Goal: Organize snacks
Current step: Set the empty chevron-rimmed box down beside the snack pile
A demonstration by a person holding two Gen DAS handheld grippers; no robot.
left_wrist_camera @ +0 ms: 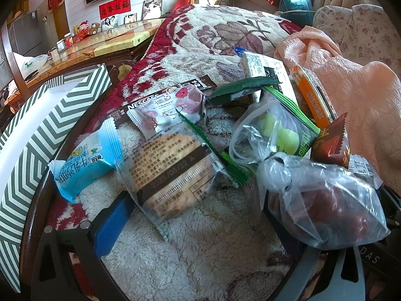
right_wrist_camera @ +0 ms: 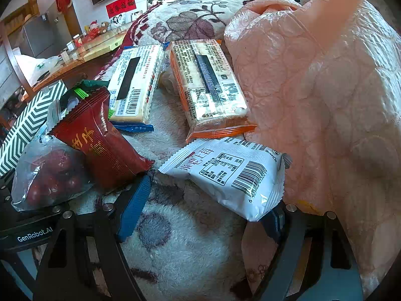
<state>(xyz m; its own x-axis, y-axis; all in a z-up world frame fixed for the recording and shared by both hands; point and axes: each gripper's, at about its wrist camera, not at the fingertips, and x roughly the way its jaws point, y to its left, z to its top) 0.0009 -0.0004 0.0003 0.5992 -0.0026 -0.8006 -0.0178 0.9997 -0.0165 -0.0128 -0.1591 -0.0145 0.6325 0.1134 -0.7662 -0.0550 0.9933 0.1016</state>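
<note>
Snacks (left_wrist_camera: 175,165): packets heaped on blanket (left_wrist_camera: 200,250), labels partly hidden. Left gripper (left_wrist_camera: 198,225) spread, empty; right gripper (right_wrist_camera: 200,215) likewise.

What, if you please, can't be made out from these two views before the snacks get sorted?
- Left wrist view: the left tool's right finger is hidden behind the clear bag of red fruit.
- Right wrist view: the right tool's right finger is mostly covered by the white packet.
- Left wrist view: the chevron box runs off the left edge; its inside is unseen.
</note>
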